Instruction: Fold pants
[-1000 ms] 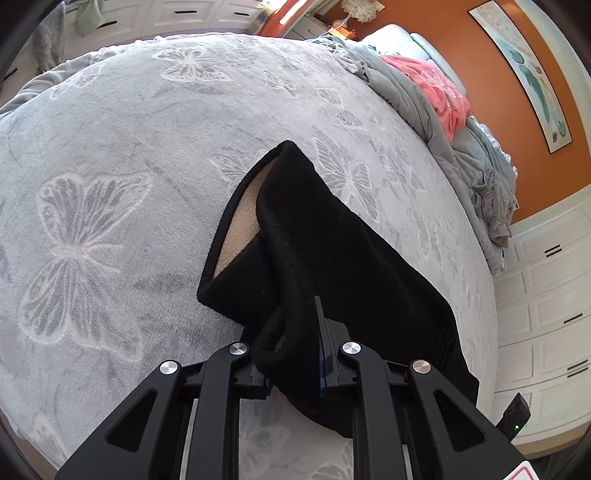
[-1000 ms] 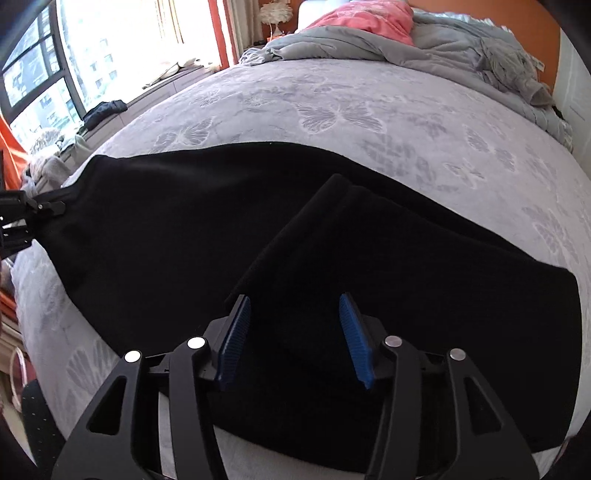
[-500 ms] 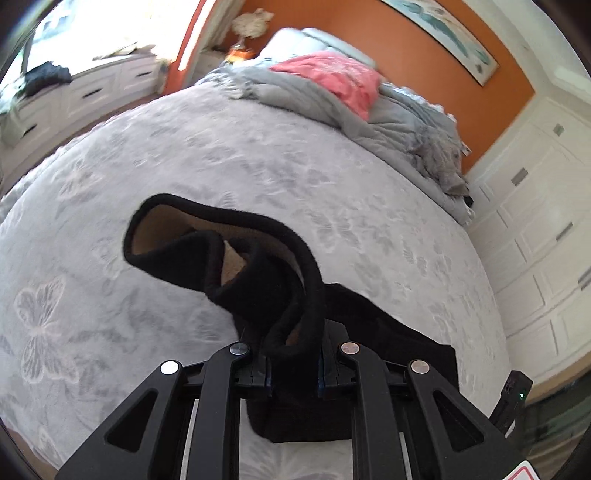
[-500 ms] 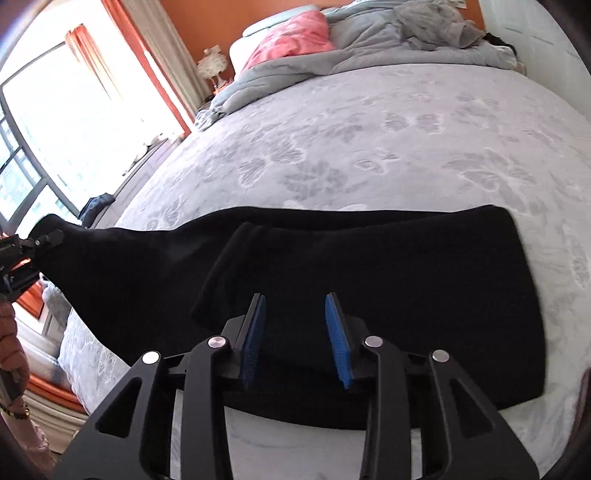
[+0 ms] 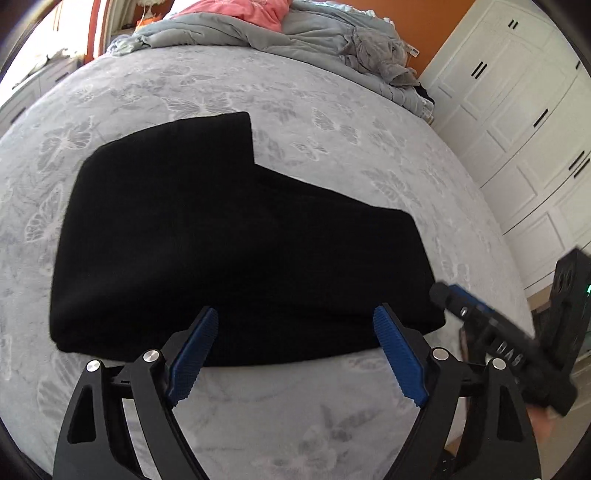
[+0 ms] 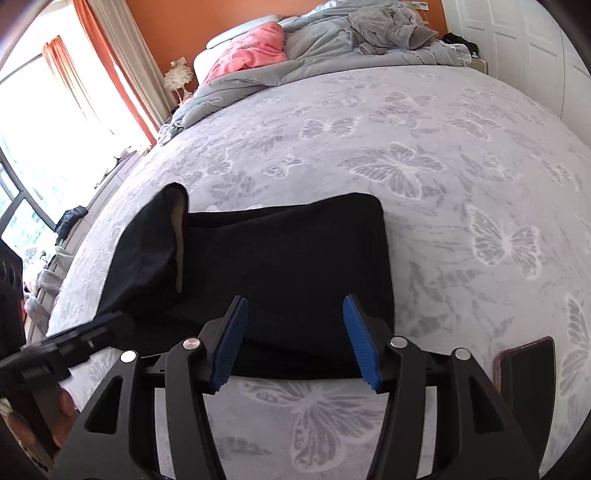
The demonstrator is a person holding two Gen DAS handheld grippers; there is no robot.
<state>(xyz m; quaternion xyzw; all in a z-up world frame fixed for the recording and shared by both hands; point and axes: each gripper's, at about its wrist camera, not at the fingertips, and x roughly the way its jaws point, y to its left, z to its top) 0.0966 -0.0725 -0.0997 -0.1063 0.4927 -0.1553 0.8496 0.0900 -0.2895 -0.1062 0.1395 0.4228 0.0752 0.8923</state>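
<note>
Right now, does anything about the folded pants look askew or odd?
Yes. The top layer of the black pants sits offset, leaving a stepped far edge, and in the right wrist view one end stands up, gaping open and showing tan lining.

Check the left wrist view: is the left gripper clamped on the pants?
No, the left gripper stands wide open, with the black pants lying flat on the bed.

Pants (image 5: 229,236): black; lining at one opening (image 6: 180,229) tan, possibly fleece. Blanket (image 5: 332,129): pale grey, white butterfly print. Duvet (image 6: 332,44): plain grey. Pillow (image 6: 251,51): coral pink. Wall (image 6: 166,22): orange. Wardrobe (image 5: 517,110): white, dark handles. Gripper pads (image 5: 192,354): blue, on black frames. Phone (image 6: 524,365): dark, reddish rim.
</note>
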